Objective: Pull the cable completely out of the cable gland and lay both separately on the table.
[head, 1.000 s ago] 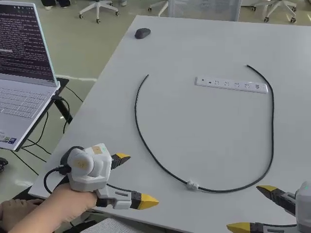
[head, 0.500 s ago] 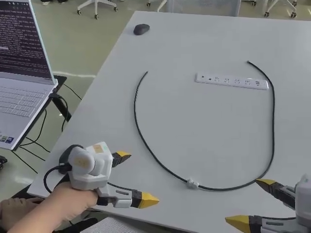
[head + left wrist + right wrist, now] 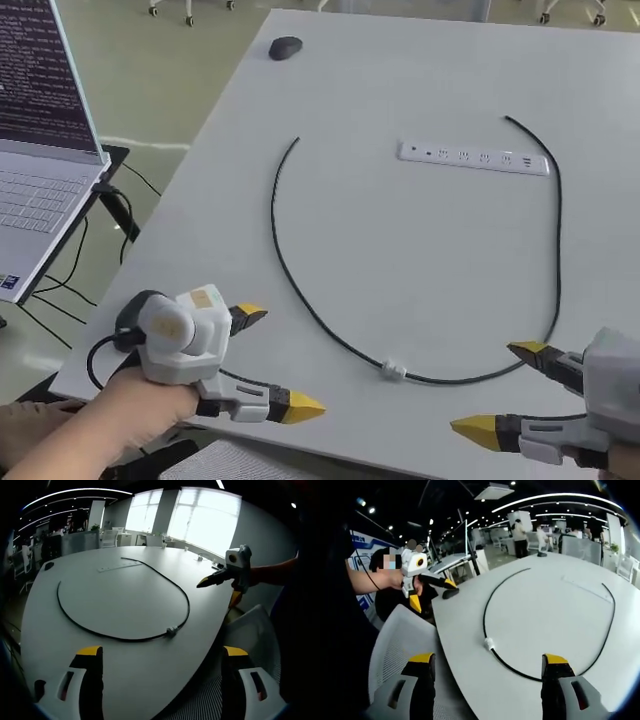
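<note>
1. Cable point(image 3: 274, 230) lies in a wide open loop on the surface point(image 3: 420, 250), with the gland point(image 3: 392, 370) threaded on it at the bottom of the loop, close to the near edge
2. Both claws are open and hold nothing. The left claw point(image 3: 278, 360) hovers over the near edge to the left of the gland, and the right claw point(image 3: 497, 388) hovers to its right, both clear of the cable
3. The step in hand looks like reach and grip. One claw should pinch the gland across its body and the other the cable just beside it, so the pull runs straight along the cable
4. The gland is small and pale on a pale surface, so the jaws should come down low and square, or they may catch cable alone or nudge the gland away
5. Both legs of the loop are long, so one pull likely won't clear the gland. Expect to re-grip beside it and draw again; the left leg looks somewhat shorter
6. Inside the loop the surface is bare, good room for laying the parts apart. The strip point(image 3: 473, 158) lies at the far side, its right end just beside the cable, and the mouse point(image 3: 286, 47) is well apart
7. The near edge is the risk, since a freed gland could roll off, so work inward
</note>
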The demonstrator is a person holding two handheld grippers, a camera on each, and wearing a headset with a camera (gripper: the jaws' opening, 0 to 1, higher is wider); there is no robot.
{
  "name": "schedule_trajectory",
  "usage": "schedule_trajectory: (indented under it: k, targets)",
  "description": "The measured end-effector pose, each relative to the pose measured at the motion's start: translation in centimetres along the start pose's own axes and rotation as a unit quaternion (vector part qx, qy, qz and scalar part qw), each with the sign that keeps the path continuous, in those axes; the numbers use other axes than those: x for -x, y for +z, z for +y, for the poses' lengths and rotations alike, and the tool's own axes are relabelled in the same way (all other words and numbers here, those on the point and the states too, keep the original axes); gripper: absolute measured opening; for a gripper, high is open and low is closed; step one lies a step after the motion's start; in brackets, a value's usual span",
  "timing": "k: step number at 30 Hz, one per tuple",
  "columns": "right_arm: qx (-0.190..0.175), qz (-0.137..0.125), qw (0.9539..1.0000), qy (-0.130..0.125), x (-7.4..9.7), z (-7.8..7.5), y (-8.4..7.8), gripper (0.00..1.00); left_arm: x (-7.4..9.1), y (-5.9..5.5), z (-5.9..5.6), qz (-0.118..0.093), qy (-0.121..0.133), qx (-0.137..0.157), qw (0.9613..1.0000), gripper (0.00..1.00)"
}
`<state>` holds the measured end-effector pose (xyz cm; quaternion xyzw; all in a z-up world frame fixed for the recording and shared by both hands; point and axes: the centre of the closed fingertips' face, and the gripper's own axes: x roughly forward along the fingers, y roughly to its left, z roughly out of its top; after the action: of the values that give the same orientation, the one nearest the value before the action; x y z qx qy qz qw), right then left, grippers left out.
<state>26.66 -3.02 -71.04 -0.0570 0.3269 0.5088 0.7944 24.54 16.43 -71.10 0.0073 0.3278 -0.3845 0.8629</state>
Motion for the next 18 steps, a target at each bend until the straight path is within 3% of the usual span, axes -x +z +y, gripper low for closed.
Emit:
schedule_trajectory:
  k: [18]
  targets:
    - [0.049,0.053,0.997,0.027,-4.4,0.0,1.1,0.74,-0.5,-1.0,0.5,0.011,-0.009,-0.004,0.9999,0.99]
